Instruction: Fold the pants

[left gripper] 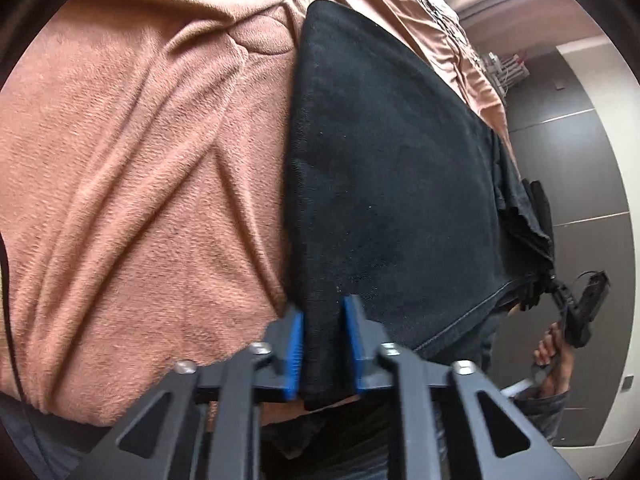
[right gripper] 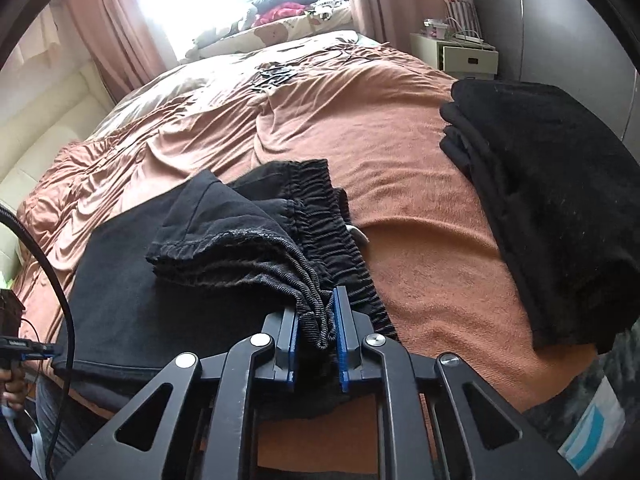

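Black cotton pants [right gripper: 168, 272], partly folded, lying on the near edge of a bed covered by a rumpled terracotta-pink fleece blanket [left gripper: 132, 184]; the flat folded body stretches across the blanket, with hem ends and the gathered elastic waistband [right gripper: 320, 216] bunched on top towards the right wrist view's centre. Left gripper [left gripper: 322, 344], black linkage frame with blue ribbed pads: clenched on a fold of the pants' dark fabric at the near corner, cloth filling the space between the pads. Right gripper [right gripper: 316, 340], same build: clamped on the ribbed waistband edge together with the layers beneath it, fabric pinched between its blue pads. In the left wrist view the right gripper shows small at the far right, held by a person's hand [left gripper: 554, 356] beyond the edge of the pants. Stack of folded black garments [right gripper: 552, 200], resting on the blanket well apart from the pants, to their right in the right wrist view. Pink curtains [right gripper: 100, 36] frame a bright window at the head of the bed. White bedside cabinet with drawers [right gripper: 460, 54], beside the bed's far right corner. Black cable [right gripper: 60, 292], arcing along the left margin of the right wrist view.
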Demonstrator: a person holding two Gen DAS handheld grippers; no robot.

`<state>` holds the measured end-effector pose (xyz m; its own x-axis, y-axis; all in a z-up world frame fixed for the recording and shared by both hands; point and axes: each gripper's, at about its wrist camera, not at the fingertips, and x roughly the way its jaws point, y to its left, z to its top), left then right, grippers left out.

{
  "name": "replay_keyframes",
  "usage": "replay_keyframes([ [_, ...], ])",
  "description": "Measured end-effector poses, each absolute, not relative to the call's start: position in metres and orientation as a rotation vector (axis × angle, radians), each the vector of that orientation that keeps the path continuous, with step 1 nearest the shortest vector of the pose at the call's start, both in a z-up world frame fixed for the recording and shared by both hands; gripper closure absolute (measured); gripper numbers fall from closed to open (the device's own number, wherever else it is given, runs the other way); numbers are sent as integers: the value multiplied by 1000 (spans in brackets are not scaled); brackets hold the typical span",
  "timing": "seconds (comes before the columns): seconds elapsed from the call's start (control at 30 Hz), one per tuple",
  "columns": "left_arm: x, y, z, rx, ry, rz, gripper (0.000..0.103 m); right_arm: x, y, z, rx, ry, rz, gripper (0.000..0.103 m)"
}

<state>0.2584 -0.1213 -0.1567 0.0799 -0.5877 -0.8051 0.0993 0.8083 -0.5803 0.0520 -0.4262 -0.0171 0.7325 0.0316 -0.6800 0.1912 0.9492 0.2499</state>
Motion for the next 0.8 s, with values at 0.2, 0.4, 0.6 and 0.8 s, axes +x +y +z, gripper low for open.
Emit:
replay_keyframes([
  [0.2,258,-111,-140,-439,1376,-559,93,38,-423,3,332,750,-72,93],
  [0.4,256,-99,-135,-443,1364,-561,94,17,-423,12,363,748,-59,93],
  [0.6,256,-101,-145,-426,1393,-545,92,32,-427,-23,319,841,-93,88],
  [0.8,254,-99,-138,-408,1372,-542,88,30,-417,-14,232,812,-120,41],
])
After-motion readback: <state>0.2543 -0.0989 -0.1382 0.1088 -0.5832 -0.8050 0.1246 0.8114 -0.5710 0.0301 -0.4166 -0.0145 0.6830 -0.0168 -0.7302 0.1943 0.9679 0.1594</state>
